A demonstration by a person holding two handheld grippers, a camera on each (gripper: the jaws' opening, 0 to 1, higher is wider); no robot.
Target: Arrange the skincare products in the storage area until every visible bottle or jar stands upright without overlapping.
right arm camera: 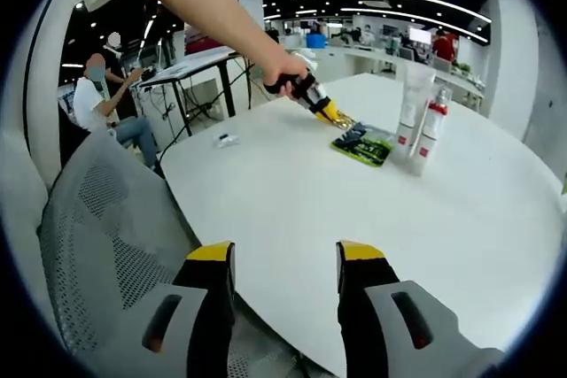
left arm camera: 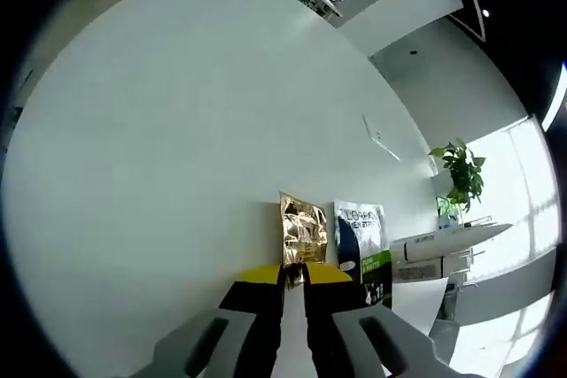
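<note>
In the left gripper view, the left tongs (left arm camera: 294, 282) were clenched on the lower edge of a gold foil sachet (left arm camera: 303, 229), which lay flat on the white worktop (left arm camera: 177, 148) straight ahead of the yellow tips. Just beside the gold one lay a dark sachet with white lettering and a green band (left arm camera: 363, 241), the two close together with their edges near touching; whether they overlapped could not be told. A potted plant (left arm camera: 461, 170) stood well beyond the worktop's edge near a bright window. In the right gripper view, the right tongs (right arm camera: 283, 263) were released, their jaws spread wide and grasping nothing, hovering over the near rim of the round worktop (right arm camera: 354, 210). Across it, a person's hand (right arm camera: 285, 73) held the left gripper, its tip down at the sachets (right arm camera: 361, 142), which lay flat. Just beside them a tall white tube (right arm camera: 414, 108) and a white bottle with a red cap (right arm camera: 431, 130) stood upright, close together. A small object (right arm camera: 226, 140) lay apart near the worktop's far-left edge. A grey mesh chair (right arm camera: 97, 236) stood against the near side, and a seated person (right arm camera: 97, 99) was in the background.
</note>
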